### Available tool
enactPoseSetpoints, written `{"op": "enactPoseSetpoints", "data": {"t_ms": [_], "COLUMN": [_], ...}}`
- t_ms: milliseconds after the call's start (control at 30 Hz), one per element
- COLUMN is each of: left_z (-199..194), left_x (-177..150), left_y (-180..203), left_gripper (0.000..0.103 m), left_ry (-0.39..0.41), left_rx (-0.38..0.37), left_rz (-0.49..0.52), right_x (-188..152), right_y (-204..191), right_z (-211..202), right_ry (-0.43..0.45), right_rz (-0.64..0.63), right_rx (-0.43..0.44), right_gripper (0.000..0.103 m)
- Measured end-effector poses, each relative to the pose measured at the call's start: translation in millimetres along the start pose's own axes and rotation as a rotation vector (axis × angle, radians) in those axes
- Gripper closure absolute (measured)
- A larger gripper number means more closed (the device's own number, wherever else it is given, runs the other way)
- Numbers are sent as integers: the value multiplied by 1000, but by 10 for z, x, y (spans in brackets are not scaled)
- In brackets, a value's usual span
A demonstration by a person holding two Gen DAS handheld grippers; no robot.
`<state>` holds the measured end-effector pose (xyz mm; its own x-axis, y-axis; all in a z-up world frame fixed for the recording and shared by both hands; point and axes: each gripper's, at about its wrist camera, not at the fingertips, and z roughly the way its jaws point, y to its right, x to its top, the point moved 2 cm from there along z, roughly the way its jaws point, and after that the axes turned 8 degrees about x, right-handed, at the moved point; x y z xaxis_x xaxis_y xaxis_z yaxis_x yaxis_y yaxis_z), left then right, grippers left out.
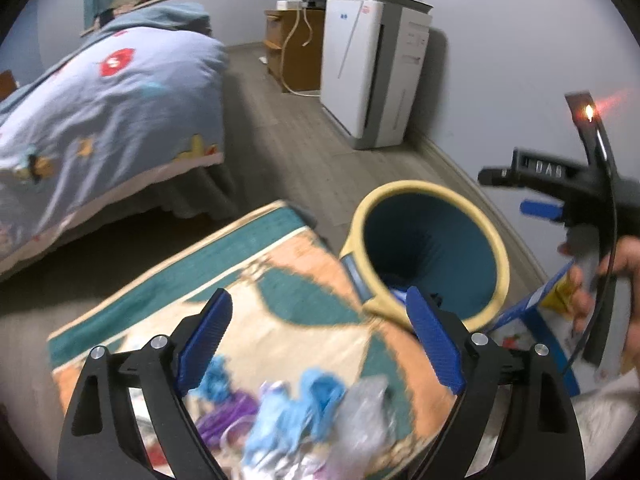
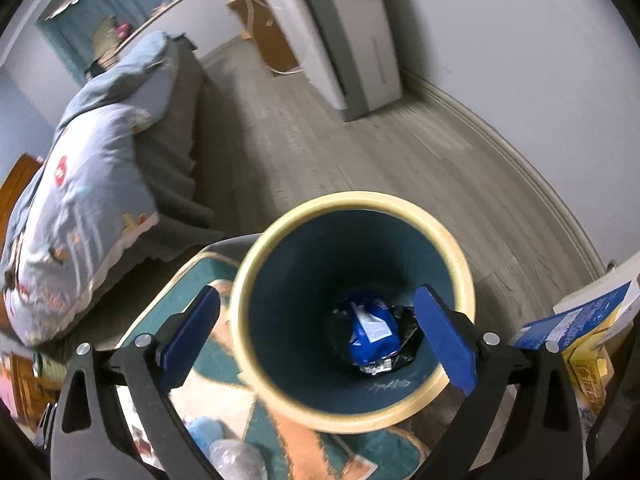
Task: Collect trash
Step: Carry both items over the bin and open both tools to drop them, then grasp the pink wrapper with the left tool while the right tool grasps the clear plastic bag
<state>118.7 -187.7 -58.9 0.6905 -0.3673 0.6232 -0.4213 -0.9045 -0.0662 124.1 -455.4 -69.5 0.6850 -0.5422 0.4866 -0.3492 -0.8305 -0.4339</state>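
Note:
A teal bin with a cream rim stands at the rug's far edge. A blue wrapper and black foil lie at its bottom. My right gripper hangs open and empty right over the bin's mouth; it shows in the left wrist view at the right. My left gripper is open and empty above a blurred trash pile on the rug: blue crumpled pieces, purple bits, a clear plastic wrapper. A crushed clear bottle lies near the bin.
A patterned teal and orange rug covers the floor. A bed with a blue quilt is on the left. A white air purifier and a wooden cabinet stand by the wall. A blue and yellow box sits right of the bin.

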Motion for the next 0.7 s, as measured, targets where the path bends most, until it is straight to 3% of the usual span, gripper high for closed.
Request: {"op": "enactPoseSetpoints", "data": {"t_ms": [300,533,700], "left_z": [-556,-735,-642], "left_x": [-521,-1073,-1414], "left_y": [-276,-215,-38], "left_gripper": [12,12,12], "left_ry": [9,-52,-117], "left_rx": [75,69,68], "left_rz": [-35,-90,-61], "right_x": [-342,-711,-929], "right_y": [-609,-856,-901], "right_z": [-323,-390,-397], "right_ry": [-5,-58,-97], "right_rz": [-132,-147,-134], "right_rx": [66,100,112], "right_gripper": [6,6,6]}}
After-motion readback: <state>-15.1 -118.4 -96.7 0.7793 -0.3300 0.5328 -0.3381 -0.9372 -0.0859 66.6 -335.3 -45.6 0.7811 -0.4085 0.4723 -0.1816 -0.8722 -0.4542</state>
